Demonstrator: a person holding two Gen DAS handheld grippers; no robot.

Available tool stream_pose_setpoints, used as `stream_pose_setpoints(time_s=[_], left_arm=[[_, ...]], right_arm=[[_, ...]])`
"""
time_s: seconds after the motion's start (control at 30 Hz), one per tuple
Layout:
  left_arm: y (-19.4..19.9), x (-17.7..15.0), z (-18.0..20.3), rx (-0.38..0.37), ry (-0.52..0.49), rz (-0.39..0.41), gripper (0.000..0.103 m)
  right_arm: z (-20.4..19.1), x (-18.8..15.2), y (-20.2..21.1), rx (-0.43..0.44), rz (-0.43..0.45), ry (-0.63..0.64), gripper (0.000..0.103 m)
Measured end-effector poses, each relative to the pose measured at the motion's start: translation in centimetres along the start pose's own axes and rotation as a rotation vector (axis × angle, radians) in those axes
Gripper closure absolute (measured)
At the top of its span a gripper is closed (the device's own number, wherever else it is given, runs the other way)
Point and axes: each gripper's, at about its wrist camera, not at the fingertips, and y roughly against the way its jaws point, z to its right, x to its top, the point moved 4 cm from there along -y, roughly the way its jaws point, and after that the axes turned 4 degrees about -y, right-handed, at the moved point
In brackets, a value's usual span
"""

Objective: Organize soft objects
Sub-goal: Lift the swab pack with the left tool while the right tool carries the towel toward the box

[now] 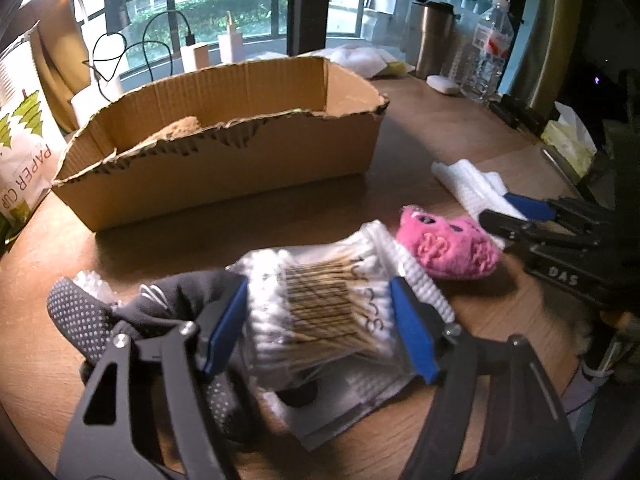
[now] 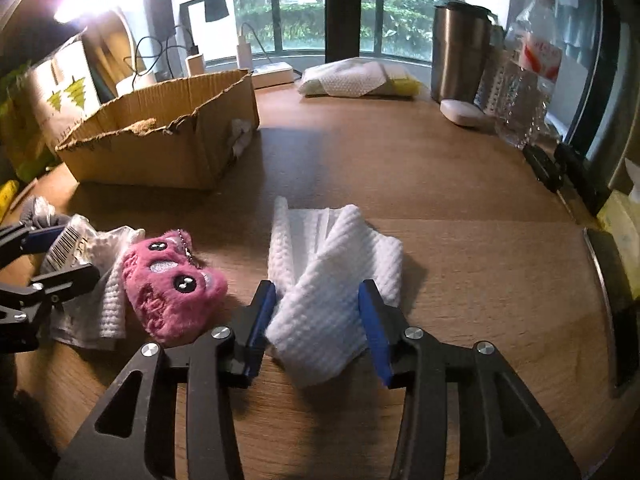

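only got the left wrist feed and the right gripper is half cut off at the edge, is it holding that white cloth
observer: no, the right gripper is open. Its jaws stand either side of the white cloth, which lies flat on the table.
operator: anything at the right end of the box, cant see that side
observer: yes, the cardboard box is torn at that end, with crumpled white paper at the tear.
operator: does the pink plush have something to grab
observer: a short bead chain is attached at the top of the pink plush.
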Motion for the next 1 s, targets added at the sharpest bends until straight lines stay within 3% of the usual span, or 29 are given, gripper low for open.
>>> stream_pose_setpoints(time_s=[0.03,0.1,0.13,0.23,1.0], left_arm=[[0.2,0.0,0.0,-0.005,0.000,0.006,0.032],[0.9,0.0,0.1,-0.015,-0.002,0.024,0.032],[1.3,0.1,0.1,-0.017,-0.003,0.034,0.032],[2.5,0.4,-0.3,-0.023,0.009,0.064,0.032],[8.4,4.5,-5.7,0.029,0.074,0.253,0.032]], right_arm=[[-0.1,0.0,0.0,-0.005,0.000,0.002,0.058],[-0.3,0.0,0.1,0.005,0.001,0.011,0.071],[-0.6,-0.1,0.2,0.014,0.002,0.017,0.082],[-0.9,-0.1,0.4,0.022,0.007,0.021,0.088],[-5.1,6.9,6.3,0.131,0.200,0.057,0.089]])
